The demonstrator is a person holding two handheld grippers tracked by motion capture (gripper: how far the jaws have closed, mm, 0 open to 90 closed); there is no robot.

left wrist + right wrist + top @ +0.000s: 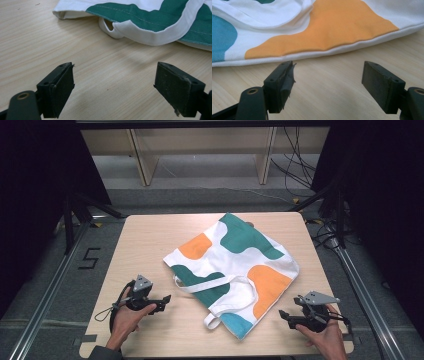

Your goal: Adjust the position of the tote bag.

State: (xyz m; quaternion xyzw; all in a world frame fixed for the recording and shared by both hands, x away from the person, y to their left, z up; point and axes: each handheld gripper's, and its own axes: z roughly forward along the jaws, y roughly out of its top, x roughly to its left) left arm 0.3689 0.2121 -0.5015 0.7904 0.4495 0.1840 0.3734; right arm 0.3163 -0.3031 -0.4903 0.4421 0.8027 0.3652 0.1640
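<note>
A white tote bag (235,270) with green, orange and blue blobs lies flat on the pale wooden desk (145,240), turned askew so one corner points to 12 o'clock and the open end with its white straps (210,285) faces 7 o'clock. One strap runs across a green patch; another loops out by the blue patch at the bag's near corner.

Both hands rest low on the near part of the desk, forearms coming in from 6 o'clock. The left hand (127,317) grips the left claw (165,299), which points to about 3 o'clock towards the bag. The right hand (327,330) holds the right claw (283,314), aimed to about 9 o'clock.

Each claw is released, jaws spread wide with nothing between them. In the left gripper view the strap loop (110,27) and green patch lie ahead at 12 o'clock, apart from the left claw (113,87). In the right gripper view the bag's orange-patched edge (332,35) lies near the right claw (328,86), just ahead of the jaws at 12 o'clock, not touching.
</note>
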